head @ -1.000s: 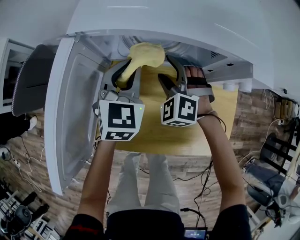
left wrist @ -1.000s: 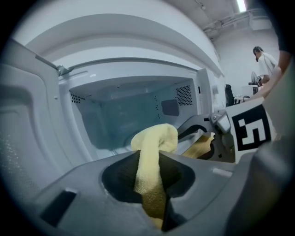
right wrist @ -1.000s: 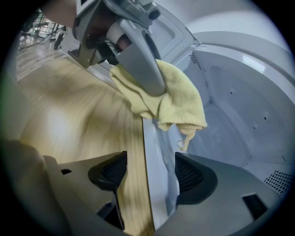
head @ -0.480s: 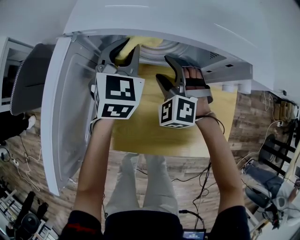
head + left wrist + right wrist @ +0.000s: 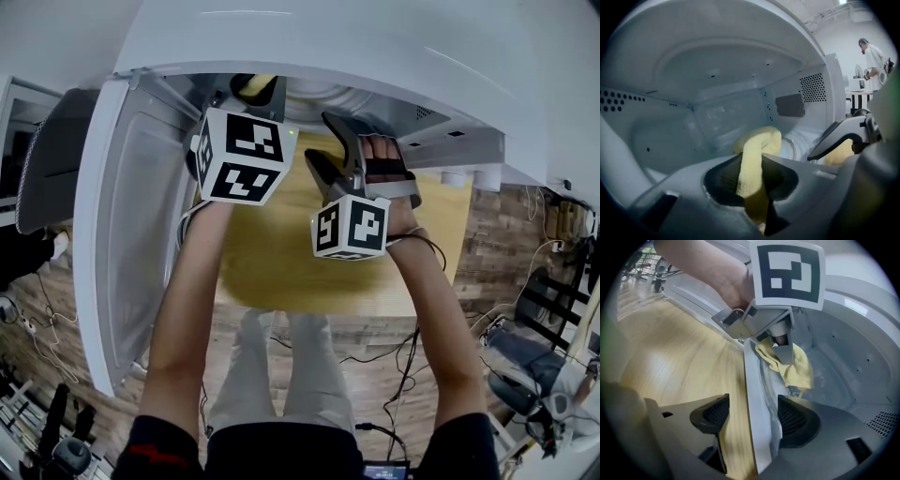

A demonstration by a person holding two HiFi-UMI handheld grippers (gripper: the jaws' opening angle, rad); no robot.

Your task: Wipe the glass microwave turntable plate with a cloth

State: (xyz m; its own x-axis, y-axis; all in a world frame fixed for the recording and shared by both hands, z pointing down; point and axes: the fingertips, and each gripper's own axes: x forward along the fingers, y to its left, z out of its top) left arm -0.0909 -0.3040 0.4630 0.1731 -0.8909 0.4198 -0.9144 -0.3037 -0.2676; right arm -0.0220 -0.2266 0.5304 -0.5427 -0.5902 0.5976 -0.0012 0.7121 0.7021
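My left gripper (image 5: 251,94) reaches into the open white microwave (image 5: 328,47) and is shut on a yellow cloth (image 5: 255,84). In the left gripper view the cloth (image 5: 757,145) runs from between the jaws forward onto the cavity floor, beside the rim of the glass turntable plate (image 5: 793,146). The right gripper view shows the cloth (image 5: 794,364) hanging from the left gripper (image 5: 783,341) over the glass plate (image 5: 829,385). My right gripper (image 5: 330,148) stands open at the cavity's front edge. Nothing is between its jaws (image 5: 749,412), which straddle the white sill.
The microwave door (image 5: 131,234) hangs open to the left. A light wooden table (image 5: 281,253) carries the microwave. Cavity walls and ceiling (image 5: 717,61) close in round the left gripper. A person stands far off (image 5: 872,56).
My left gripper has moved forward and up into the microwave cavity with the cloth, which is now mostly hidden in the head view. The right gripper has barely shifted.
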